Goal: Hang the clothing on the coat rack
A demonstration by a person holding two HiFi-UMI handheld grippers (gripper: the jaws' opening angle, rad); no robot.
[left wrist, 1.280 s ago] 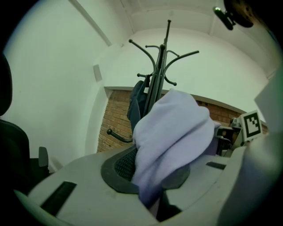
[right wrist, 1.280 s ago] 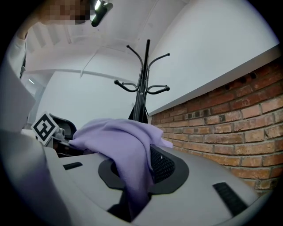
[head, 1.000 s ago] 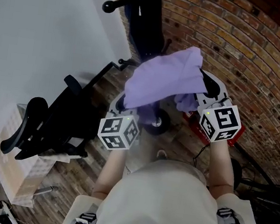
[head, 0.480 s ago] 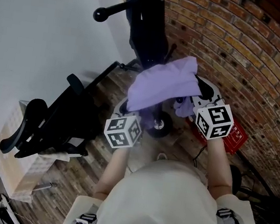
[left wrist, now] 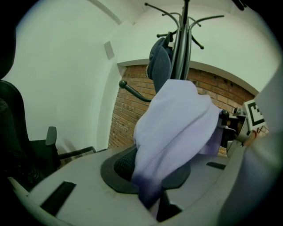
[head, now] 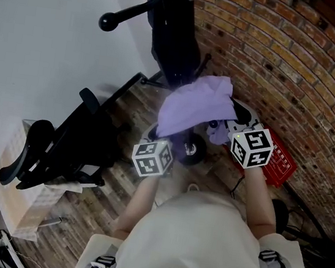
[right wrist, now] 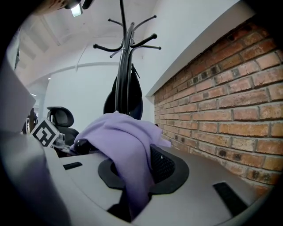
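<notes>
garment: purple cloth [head: 196, 106], bunched and slung between the two tongs. It's in the air at 12 o'clock from the person's chest in the head view, not on the rack.
left gripper: [left wrist: 152, 201] jaws almost together, pinching a thin fold of the cloth. The rest mounds up toward 1 o'clock in its own view.
right gripper: [right wrist: 132, 205] jaws nipping a thicker fold, with the bulk heaped toward 11 o'clock over the jaw.
coat rack: [right wrist: 124, 53] black pole with splayed hooks, at 12 o'clock in both gripper views, beyond the cloth. A dark garment [left wrist: 160, 66] already hangs on it.
surroundings: brick wall [head: 288, 67] at 2 o'clock in the head view, office chair [head: 60, 146] at 8 o'clock.
handling: looks light and limp with no stiffness, so it will sag and bunch wherever it's unsupported. Not fragile. The fabric looks smooth, so a shallow pinch may creep.
where to hold: can't pick out a collar or loop in this bunch. I'd keep two deep pinches well apart so a taut span opens to drop over a hook.
risk: a loose fold could slide off a hook tip or snag on the dark garment.
</notes>
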